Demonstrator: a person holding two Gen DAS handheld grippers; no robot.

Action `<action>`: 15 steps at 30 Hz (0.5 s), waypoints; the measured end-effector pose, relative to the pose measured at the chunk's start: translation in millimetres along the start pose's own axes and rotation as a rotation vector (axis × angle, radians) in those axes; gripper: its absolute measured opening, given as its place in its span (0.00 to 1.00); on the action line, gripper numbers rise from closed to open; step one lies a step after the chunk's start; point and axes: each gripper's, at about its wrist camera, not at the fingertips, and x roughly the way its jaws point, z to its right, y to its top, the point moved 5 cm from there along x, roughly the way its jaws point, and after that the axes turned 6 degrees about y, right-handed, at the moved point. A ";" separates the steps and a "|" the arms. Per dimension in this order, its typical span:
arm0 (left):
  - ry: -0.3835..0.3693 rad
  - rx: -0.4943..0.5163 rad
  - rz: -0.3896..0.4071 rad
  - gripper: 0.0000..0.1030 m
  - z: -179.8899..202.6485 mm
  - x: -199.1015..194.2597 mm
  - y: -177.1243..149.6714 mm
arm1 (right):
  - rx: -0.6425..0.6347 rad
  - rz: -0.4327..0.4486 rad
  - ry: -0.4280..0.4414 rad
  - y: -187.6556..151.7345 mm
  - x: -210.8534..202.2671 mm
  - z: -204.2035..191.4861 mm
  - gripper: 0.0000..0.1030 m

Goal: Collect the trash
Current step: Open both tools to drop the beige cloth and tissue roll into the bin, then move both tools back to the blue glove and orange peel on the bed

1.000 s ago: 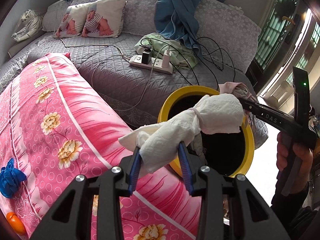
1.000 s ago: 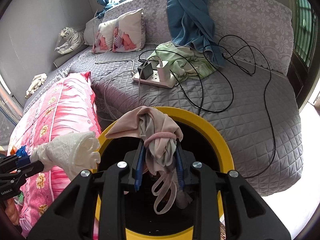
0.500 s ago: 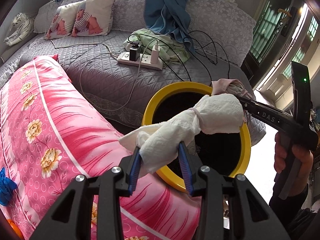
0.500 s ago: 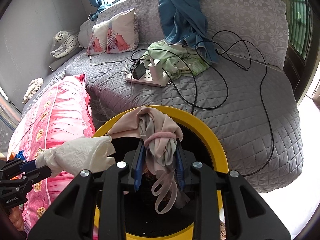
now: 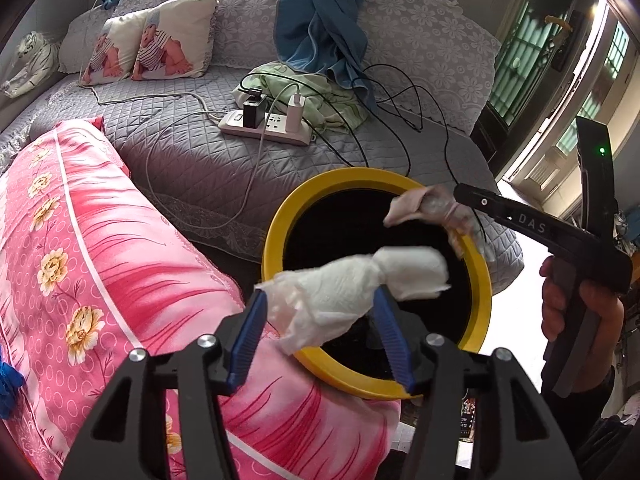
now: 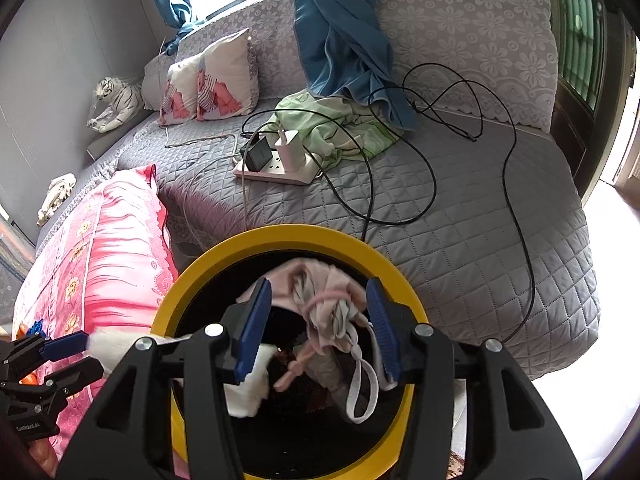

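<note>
bed (image 5: 192,152) fills upper frame | yellow-rimmed bin (image 5: 276,232) lower centre | left gripper (image 5: 320,328) jaws spread, white tissue wad (image 5: 360,284) between them over bin | right gripper (image 6: 320,320) jaws spread, pink rag bundle (image 6: 328,304) loose above bin

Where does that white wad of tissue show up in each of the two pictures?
Left wrist view: white tissue wad sits centre, between the open left claw, over the yellow bin.
Right wrist view: lower left, partly hidden by the claw frame.
Shared landmark: the yellow bin.
</note>
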 end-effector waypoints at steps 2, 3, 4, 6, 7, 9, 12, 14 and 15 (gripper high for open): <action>0.004 -0.026 0.009 0.68 -5.3 -2.9 0.8 | 0.007 0.015 -0.012 2.8 -4.2 3.4 0.45; 0.002 -0.040 0.014 0.69 -8.6 -4.5 2.2 | 0.009 0.021 -0.016 3.6 -5.9 4.8 0.46; 0.001 -0.053 0.017 0.69 -12.0 -6.1 2.9 | 0.008 0.024 -0.019 4.1 -7.5 5.6 0.46; 0.006 -0.077 0.022 0.70 -20.1 -9.6 4.1 | 0.005 0.026 -0.015 4.6 -9.3 3.9 0.46; 0.012 -0.087 0.028 0.70 -24.2 -11.8 4.3 | 0.001 0.025 -0.011 4.9 -10.1 3.5 0.46; 0.029 -0.102 0.040 0.71 -32.8 -16.1 3.8 | -0.013 0.022 -0.001 3.9 -11.0 -1.7 0.46; 0.048 -0.127 0.049 0.72 -46.8 -23.1 3.0 | -0.035 0.017 0.019 3.1 -12.3 -13.1 0.46; 0.066 -0.147 0.056 0.72 -59.3 -29.7 2.0 | -0.051 0.014 0.030 3.7 -11.3 -22.2 0.46; 0.077 -0.157 0.062 0.72 -66.1 -33.9 1.2 | -0.060 0.011 0.038 3.7 -10.9 -27.5 0.47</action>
